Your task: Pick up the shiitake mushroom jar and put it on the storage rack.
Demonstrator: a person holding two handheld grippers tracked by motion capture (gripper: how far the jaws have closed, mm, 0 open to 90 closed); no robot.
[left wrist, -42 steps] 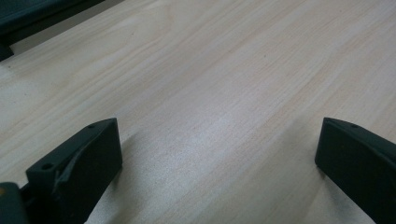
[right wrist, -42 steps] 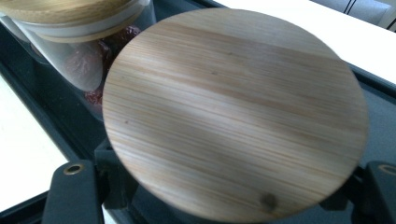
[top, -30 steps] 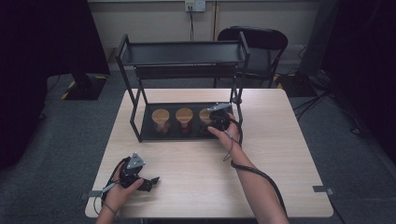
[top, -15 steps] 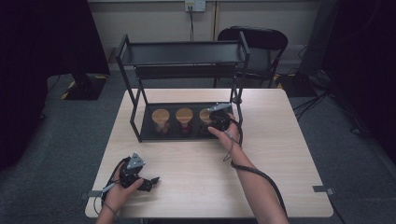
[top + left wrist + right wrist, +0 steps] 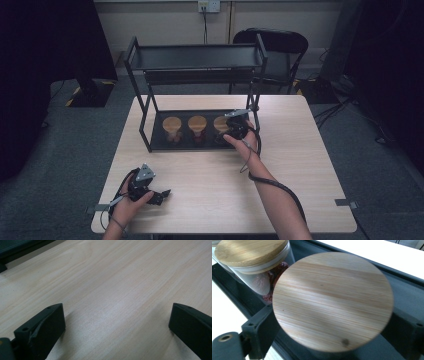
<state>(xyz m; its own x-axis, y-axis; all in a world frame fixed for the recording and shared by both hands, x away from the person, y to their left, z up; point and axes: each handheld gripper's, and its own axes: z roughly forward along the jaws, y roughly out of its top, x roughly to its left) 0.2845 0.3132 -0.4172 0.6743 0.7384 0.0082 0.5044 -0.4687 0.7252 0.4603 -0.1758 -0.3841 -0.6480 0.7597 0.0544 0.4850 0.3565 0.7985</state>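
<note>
Fingers on our right gripper have just been opening, released around the lidded jar, so we centre them below its lid before squeezing.

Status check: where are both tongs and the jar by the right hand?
Left tongs open, resting on table. Right tongs just opened, straddling right jar on rack tray. Neighbour jar close beside.
</note>
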